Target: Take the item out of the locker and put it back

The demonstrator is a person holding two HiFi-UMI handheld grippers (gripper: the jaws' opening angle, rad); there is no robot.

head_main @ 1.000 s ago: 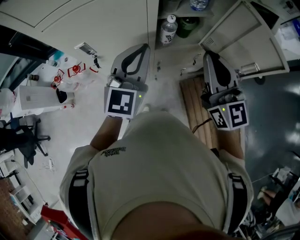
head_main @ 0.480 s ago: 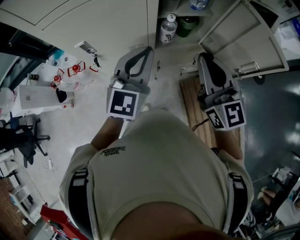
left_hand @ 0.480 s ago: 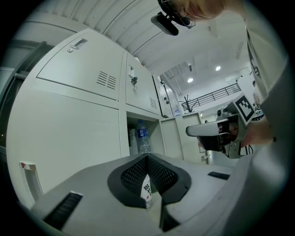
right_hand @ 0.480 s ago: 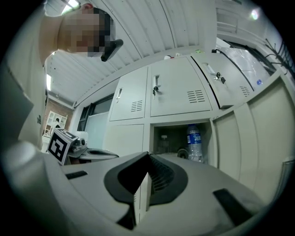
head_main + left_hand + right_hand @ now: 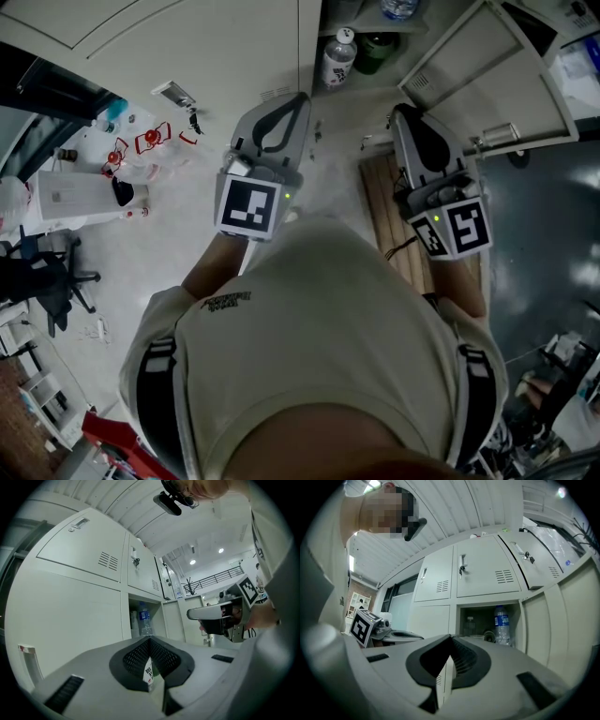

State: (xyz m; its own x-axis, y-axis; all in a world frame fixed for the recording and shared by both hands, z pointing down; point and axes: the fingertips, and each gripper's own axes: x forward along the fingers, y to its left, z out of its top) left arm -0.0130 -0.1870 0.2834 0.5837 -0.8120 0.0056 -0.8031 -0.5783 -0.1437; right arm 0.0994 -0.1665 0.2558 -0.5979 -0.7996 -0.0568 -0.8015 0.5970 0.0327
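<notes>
- The left gripper (image 5: 150, 640) is hovering level in front of the locker (image 5: 70, 602), with its jaws together and nothing between them
- The right gripper (image 5: 450, 638) is pointing at the open compartment (image 5: 480, 617), its jaws likewise closed and empty
- The water bottle (image 5: 502, 625) is standing upright inside that compartment by its right wall, apart from both grippers
</notes>
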